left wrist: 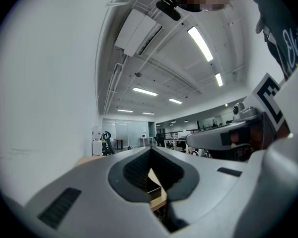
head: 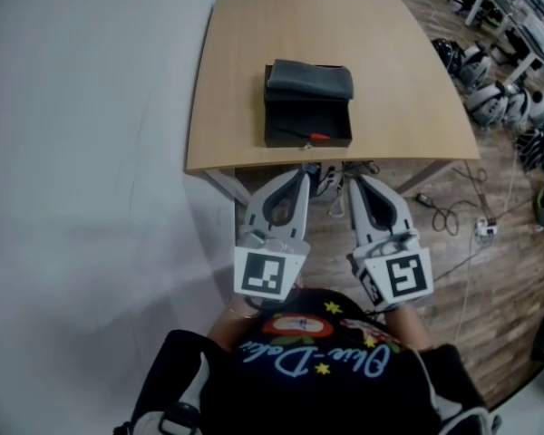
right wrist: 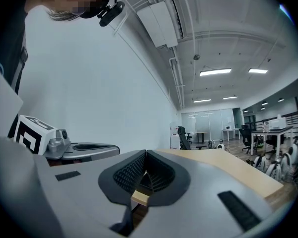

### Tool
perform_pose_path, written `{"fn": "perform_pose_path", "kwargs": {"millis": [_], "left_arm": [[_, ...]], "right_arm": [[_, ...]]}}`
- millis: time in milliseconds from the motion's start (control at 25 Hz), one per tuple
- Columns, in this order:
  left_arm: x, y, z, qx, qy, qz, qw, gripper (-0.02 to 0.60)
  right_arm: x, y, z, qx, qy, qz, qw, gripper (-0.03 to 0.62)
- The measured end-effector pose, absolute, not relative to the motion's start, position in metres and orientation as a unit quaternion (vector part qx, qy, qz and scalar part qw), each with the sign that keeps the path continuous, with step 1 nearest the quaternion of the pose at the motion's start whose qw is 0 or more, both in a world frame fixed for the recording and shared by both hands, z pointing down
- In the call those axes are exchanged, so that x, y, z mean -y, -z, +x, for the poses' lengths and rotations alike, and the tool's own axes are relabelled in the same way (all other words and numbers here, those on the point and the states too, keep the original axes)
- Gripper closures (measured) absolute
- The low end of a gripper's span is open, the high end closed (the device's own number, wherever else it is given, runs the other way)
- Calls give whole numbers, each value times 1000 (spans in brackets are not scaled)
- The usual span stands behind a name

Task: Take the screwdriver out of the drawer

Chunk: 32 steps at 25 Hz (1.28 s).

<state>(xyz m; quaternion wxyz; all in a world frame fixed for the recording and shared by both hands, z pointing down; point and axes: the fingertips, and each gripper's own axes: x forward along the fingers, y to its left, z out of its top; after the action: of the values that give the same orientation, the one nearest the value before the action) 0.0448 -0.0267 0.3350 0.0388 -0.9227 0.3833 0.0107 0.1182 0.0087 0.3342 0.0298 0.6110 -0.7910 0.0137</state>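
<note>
Both tongs are shut and empty.

Head view: left tongs (head: 300, 174) and right tongs (head: 353, 178) sit side by side close to my chest. Tips point forward at the near edge of the table (head: 227, 80), well short of the drawer (head: 290, 143). It's pulled open from the black box (head: 308, 82). The screwdriver (head: 310, 137) lies flat inside, close to the front wall, red part toward the right.

Risks as I judge them:
- Going in with jaws shut just shoves it.
- It's tight to the front wall, so a jaw may hit the wall.
- A pinch on the thin shaft may slip.
- The box looks light and may slide.

Left gripper view: jaw tips meet with nothing between them. Table edge shows through the gap behind the tips.

Right gripper view: same here, tips together and empty, aimed along the tabletop.
</note>
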Motion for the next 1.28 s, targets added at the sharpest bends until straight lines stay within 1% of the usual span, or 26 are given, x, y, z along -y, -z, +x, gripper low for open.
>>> {"fn": "perform_pose_path", "kwargs": {"millis": [680, 1280], "left_arm": [[103, -345, 27, -365, -12, -931, 23, 581], [148, -361, 12, -358, 7, -933, 34, 581]], "right_arm": [[63, -346, 97, 780, -24, 623, 52, 594], [106, -363, 96, 772, -38, 630, 78, 594]]}}
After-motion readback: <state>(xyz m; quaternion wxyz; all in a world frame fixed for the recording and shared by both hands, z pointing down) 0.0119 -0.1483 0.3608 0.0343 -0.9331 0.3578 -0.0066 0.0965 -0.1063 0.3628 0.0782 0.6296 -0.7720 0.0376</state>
